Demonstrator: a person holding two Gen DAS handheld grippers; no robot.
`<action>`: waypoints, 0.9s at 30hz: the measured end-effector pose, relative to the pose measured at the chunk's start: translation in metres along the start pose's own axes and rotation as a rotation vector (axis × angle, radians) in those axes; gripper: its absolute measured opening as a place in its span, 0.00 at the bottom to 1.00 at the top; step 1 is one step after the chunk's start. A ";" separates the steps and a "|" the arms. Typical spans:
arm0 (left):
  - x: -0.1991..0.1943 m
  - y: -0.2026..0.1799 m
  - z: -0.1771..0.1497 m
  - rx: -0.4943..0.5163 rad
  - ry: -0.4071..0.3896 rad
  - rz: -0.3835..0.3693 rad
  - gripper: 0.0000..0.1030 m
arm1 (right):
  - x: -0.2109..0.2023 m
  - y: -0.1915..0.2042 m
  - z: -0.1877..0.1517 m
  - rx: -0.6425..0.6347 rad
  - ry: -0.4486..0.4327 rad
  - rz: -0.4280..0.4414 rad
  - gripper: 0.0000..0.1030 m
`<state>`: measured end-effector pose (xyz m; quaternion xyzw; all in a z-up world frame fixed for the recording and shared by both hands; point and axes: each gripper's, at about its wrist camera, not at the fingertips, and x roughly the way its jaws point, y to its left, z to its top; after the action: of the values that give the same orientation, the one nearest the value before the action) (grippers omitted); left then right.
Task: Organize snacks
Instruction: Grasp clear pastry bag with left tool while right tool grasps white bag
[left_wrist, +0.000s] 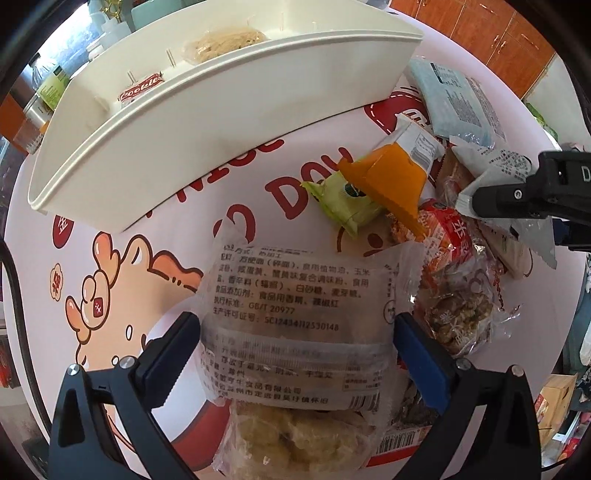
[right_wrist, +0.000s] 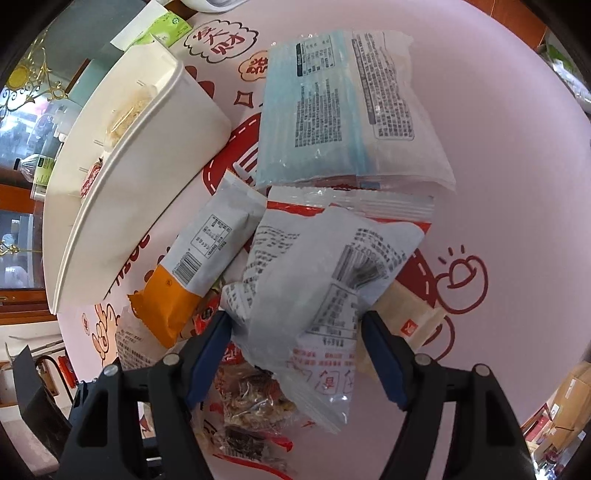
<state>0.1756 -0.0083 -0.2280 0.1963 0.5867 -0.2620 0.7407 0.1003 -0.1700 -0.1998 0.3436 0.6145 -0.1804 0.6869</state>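
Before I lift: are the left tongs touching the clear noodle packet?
Touching. The left wrist view shows both blue pads of the left tongs pressed against the sides of the clear noodle packet.

The clear packet (left_wrist: 295, 314) at lower centre is glossy, crinkled plastic film. The cream bin (left_wrist: 207, 122) at upper left looks like smooth matt plastic. The desk (right_wrist: 498, 166) cover is smooth, printed, faintly shiny, perhaps vinyl. The cabinets (left_wrist: 487, 33) at upper right look like wood.

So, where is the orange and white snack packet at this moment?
The orange and white snack packet lies on the pile of snacks beside the white organizer box, left of centre in the right wrist view; in the left wrist view it overlaps a green packet.
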 end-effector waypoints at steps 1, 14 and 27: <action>-0.001 -0.002 0.001 -0.002 -0.001 0.001 0.99 | 0.000 0.001 -0.001 -0.008 -0.008 -0.003 0.64; -0.023 0.000 -0.006 -0.093 -0.068 -0.010 0.68 | -0.014 0.016 -0.021 -0.205 -0.101 -0.032 0.40; -0.096 0.008 -0.030 -0.200 -0.158 -0.016 0.68 | -0.064 0.023 -0.057 -0.392 -0.211 0.026 0.39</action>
<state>0.1410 0.0313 -0.1415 0.0955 0.5513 -0.2229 0.7983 0.0638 -0.1255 -0.1323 0.1907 0.5578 -0.0835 0.8035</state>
